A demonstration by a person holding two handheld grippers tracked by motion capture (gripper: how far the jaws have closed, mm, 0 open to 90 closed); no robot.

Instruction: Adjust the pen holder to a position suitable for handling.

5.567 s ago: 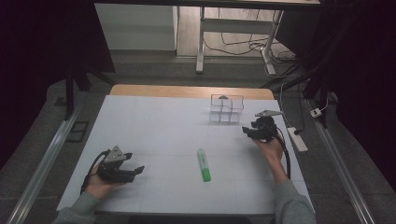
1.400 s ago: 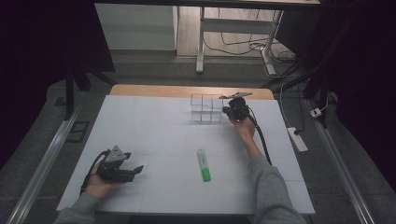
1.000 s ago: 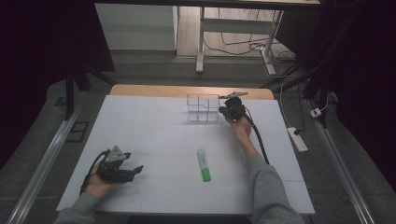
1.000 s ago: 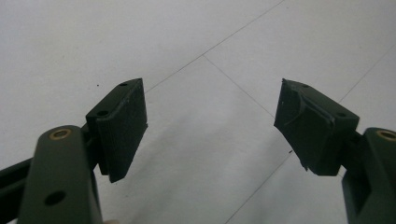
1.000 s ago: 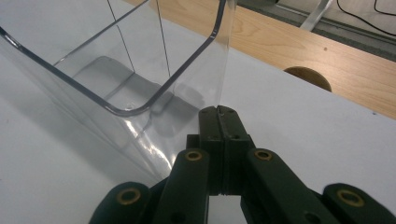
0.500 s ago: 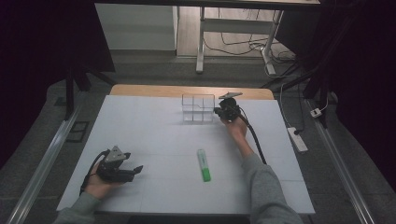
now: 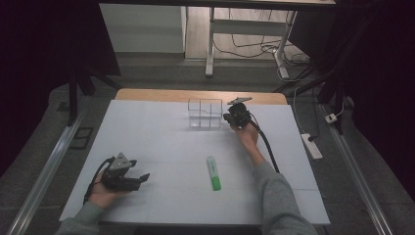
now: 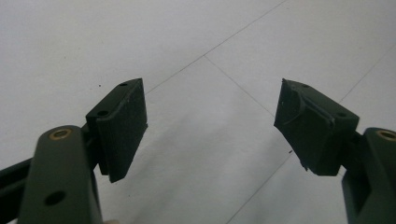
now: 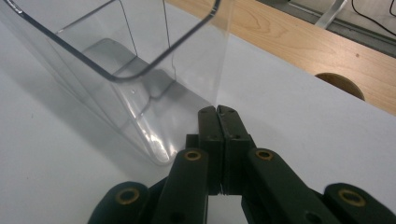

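Progress looks early: the clear plastic organizer (image 7: pixel 205 113) stands upright at the far edge of the desk (image 7: pixel 161 147), and the right gripper (image 7: pixel 231 117), jaws pressed together on nothing, sits against its right wall, seemingly nudging it sideways. The box's compartments look empty. The green highlighter (image 7: pixel 213 173) lies flat near the front, well apart from the box, untouched. The left gripper (image 8: pixel 210 126) rests near the desk's front-left with jaws spread, holding nothing. Picking up and loading the highlighter probably remains.

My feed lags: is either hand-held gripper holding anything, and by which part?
Nothing held. The right hand-held gripper is shut beside the clear box; the left hand-held gripper is open.
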